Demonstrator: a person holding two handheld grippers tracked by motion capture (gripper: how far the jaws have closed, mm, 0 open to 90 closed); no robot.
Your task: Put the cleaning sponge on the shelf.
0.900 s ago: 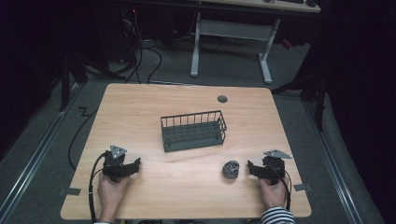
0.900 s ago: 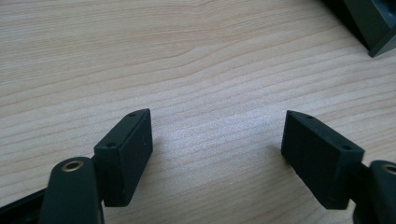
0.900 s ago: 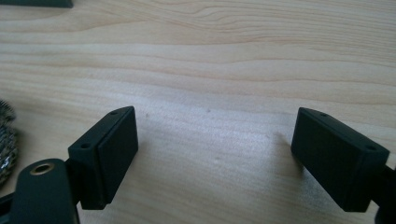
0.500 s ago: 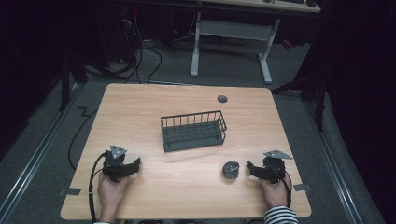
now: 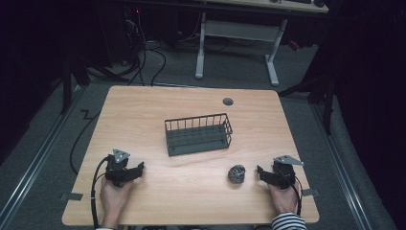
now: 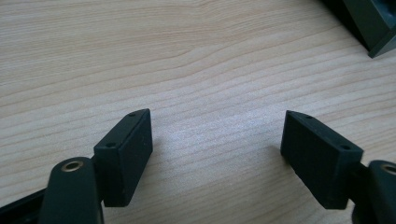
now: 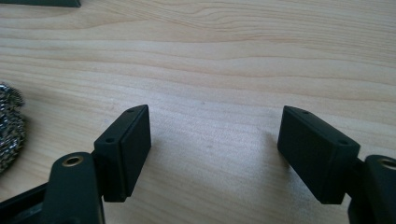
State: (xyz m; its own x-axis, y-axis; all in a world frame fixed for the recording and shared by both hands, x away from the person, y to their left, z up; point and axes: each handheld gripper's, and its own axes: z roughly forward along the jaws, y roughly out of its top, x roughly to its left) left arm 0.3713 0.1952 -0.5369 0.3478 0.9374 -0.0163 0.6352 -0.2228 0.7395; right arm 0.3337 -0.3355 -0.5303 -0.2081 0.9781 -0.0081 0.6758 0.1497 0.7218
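A dark wire basket [image 5: 198, 134] stands in the middle of the wooden table [image 5: 143, 110]. A round steel scourer [image 5: 236, 173] lies near the front right, and its edge shows at the left of the right gripper view [image 7: 10, 126]. My right gripper [image 5: 261, 172] rests on the table just right of the scourer, open, with bare wood between its jaws [image 7: 212, 140]. My left gripper [image 5: 139, 168] sits at the front left, open, nothing between its jaws [image 6: 215, 140]. A corner of the basket [image 6: 369, 23] shows at the top right of the left gripper view.
A small grey round cap [image 5: 228, 101] sits in the tabletop near the far edge. Beyond the table stand a white desk frame [image 5: 234, 43] and loose cables [image 5: 148, 52] on the floor. Each hand holds its gripper close to the table's front edge.
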